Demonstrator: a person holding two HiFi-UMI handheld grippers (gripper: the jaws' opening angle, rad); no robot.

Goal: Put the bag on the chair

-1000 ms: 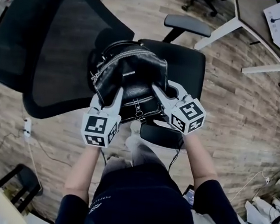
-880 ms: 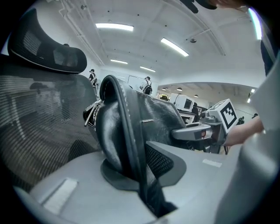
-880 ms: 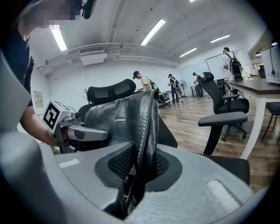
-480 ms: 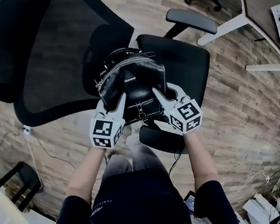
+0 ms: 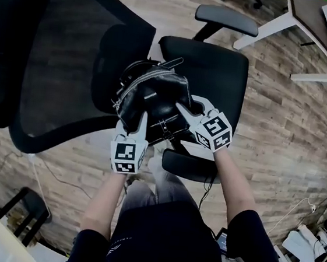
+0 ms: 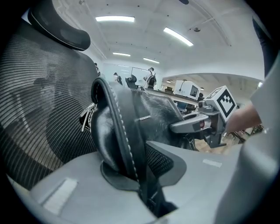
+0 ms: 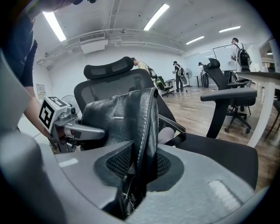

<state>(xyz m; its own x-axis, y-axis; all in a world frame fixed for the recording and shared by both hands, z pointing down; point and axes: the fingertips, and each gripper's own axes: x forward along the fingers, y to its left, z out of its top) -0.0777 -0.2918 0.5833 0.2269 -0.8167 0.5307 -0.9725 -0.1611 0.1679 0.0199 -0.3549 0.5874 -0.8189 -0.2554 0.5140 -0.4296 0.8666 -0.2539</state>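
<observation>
Now, bag [image 5: 156,94] on chair [image 5: 218,63], left tongs [image 5: 141,119] gripping, right tongs [image 5: 184,104] opening around it

The mesh backrest [image 5: 60,57] walls off the whole left of the head view. The bag [image 5: 156,94] stands just in front of it and fills the left half of the seat [image 5: 219,75]. The seat's right half lies bare and open from above. One armrest [image 5: 226,20] bars the top centre; the other armrest [image 5: 189,165] sits just under the bag at lower centre. Right of the seat, open floor [image 5: 281,129] runs to the white desk legs [image 5: 269,31] at upper right.
</observation>
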